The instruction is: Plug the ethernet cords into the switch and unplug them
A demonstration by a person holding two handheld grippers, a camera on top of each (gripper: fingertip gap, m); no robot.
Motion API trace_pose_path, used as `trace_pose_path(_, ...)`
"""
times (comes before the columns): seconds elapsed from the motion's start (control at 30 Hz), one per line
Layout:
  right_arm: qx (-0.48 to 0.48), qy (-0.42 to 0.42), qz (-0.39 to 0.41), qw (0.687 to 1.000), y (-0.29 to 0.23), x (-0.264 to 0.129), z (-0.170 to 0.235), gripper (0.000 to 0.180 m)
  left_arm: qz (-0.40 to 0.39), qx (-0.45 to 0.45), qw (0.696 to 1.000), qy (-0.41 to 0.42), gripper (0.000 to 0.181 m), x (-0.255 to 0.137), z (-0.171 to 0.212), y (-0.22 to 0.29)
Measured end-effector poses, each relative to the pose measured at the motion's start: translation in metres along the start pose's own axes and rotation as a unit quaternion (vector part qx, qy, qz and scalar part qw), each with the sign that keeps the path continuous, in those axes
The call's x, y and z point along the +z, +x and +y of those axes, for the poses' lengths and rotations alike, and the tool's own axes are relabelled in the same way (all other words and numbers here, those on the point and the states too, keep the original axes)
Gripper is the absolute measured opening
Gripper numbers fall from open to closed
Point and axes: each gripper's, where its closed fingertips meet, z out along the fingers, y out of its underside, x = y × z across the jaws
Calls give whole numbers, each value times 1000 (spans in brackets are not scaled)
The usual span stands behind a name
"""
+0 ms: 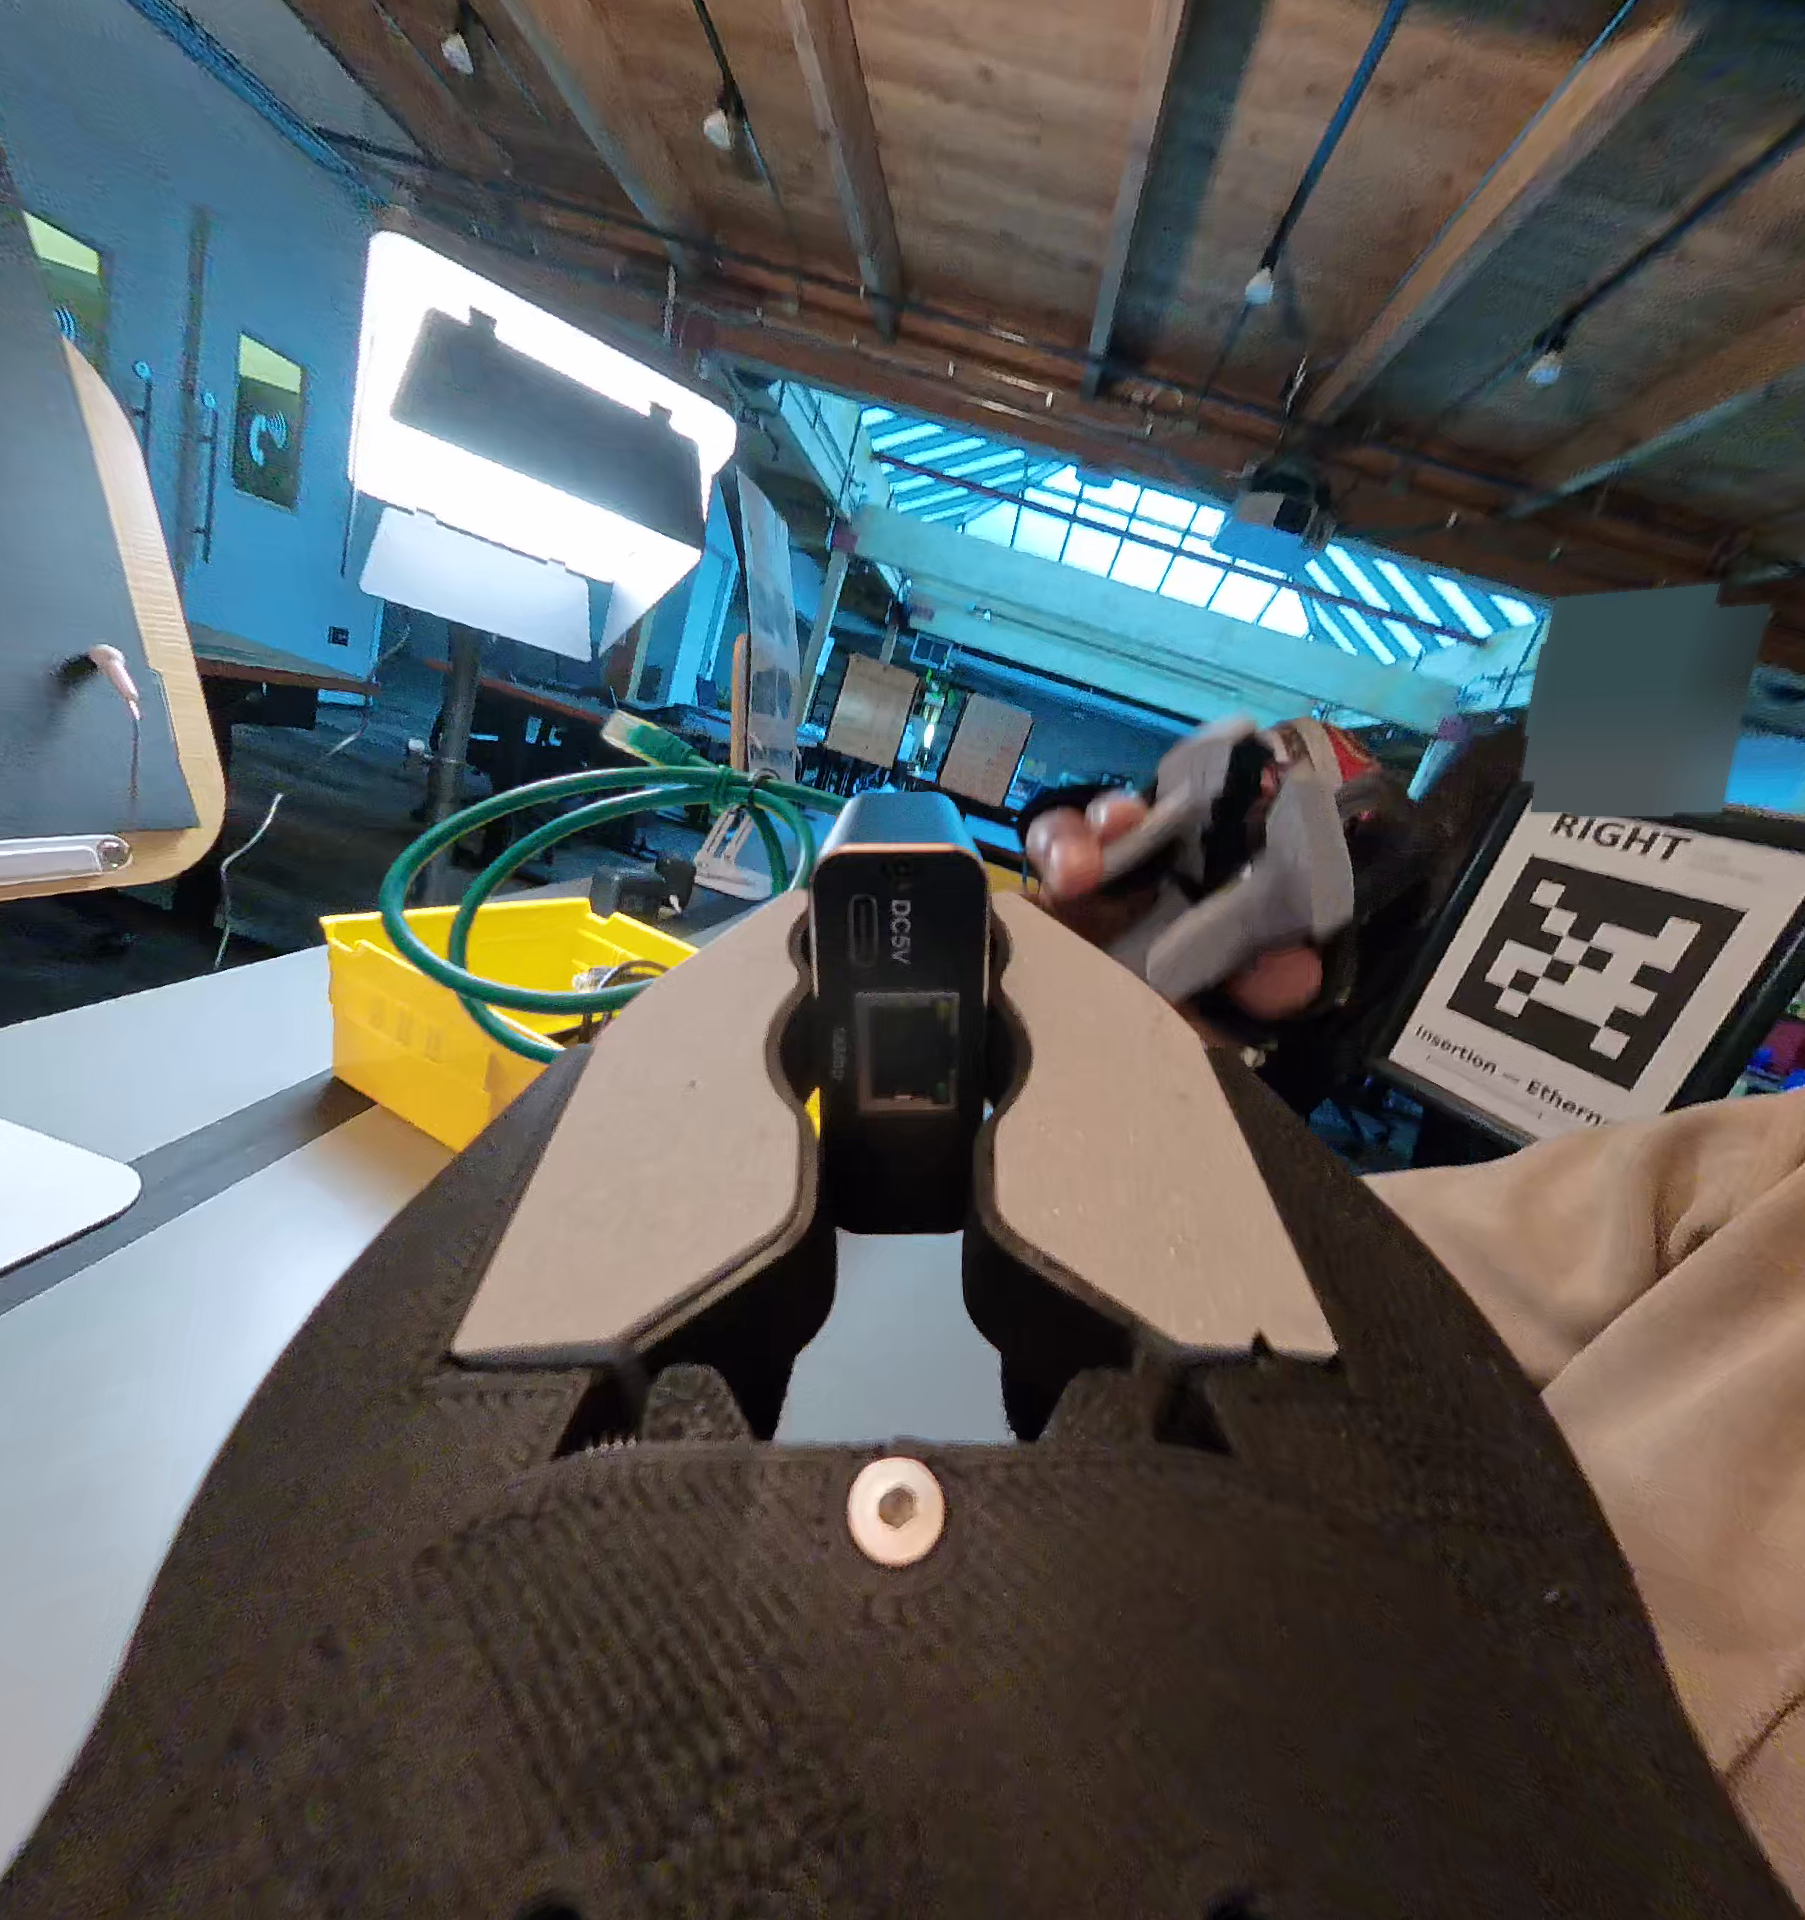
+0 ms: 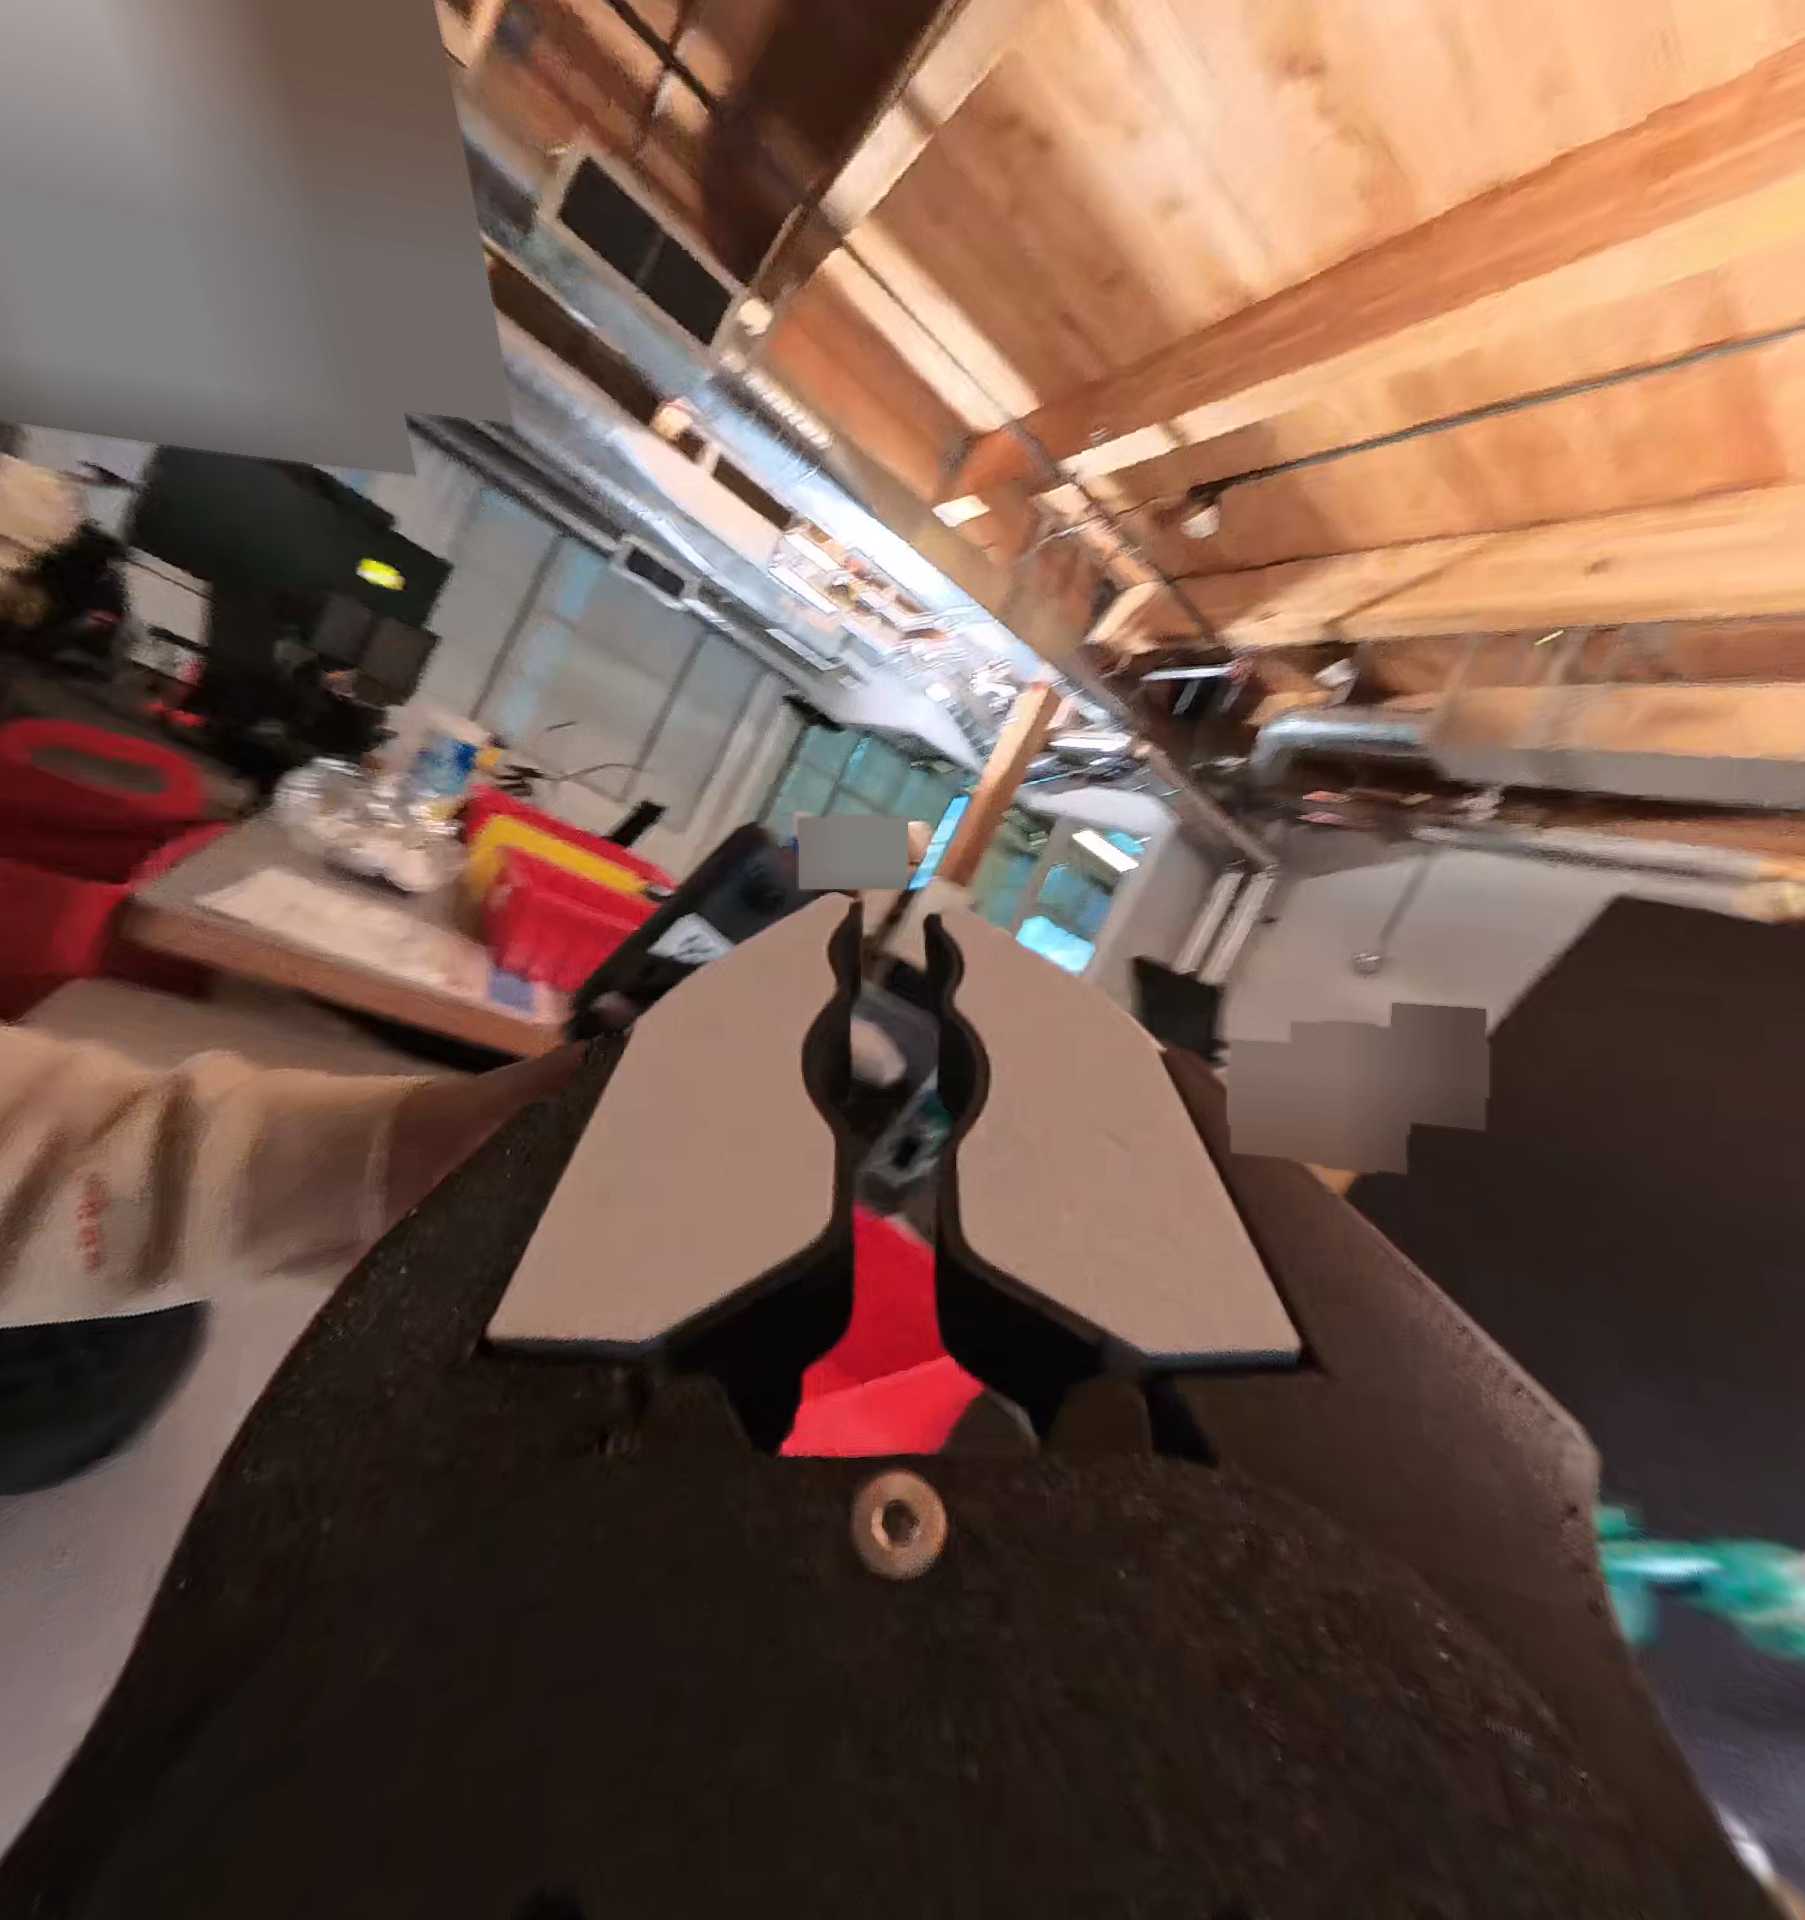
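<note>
My left gripper (image 1: pixel 903 920) is shut on a small black switch (image 1: pixel 898 1049) and holds it upright above the table. An empty ethernet port and a small power port on the switch face the camera. A green ethernet cord (image 1: pixel 524 831) lies coiled over a yellow bin (image 1: pixel 410 1008), with one plug sticking up at the back. My right gripper (image 2: pixel 893 920) is raised, narrowly open and empty; it also shows blurred in the left wrist view (image 1: pixel 1241 831), to the right of the switch. A blurred green cord (image 2: pixel 1708 1600) shows at the lower right of the right wrist view.
A grey table (image 1: pixel 150 1351) runs under the bin. A sign with a black-and-white marker (image 1: pixel 1604 966) stands to the right. A beige sleeve (image 1: pixel 1656 1403) lies at the right. Red and yellow bins (image 2: pixel 555 904) sit on a far table. My right fingertips sit around 10 centimeters from my left ones.
</note>
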Motion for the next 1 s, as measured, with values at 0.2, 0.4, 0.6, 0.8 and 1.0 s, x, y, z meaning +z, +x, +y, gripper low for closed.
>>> trace_pose_path(0.2,246,-40,-25,968,-18,18,74,34,17,-7,999,28,27,-1,-9,9)
trace_pose_path(0.4,349,1,-33,936,4,11,65,32,33,4,999,8,26,12,5,21)
trace_pose_path(0.6,371,-10,-61,926,11,7,60,17,38,4,999,2,27,18,12,25)
trace_pose_path(0.8,382,-36,-93,919,8,6,59,15,35,25,999,-20,26,18,14,27)
trace_pose_path(1.0,331,-86,-102,934,3,5,62,14,-1,113,989,-92,27,15,20,27)
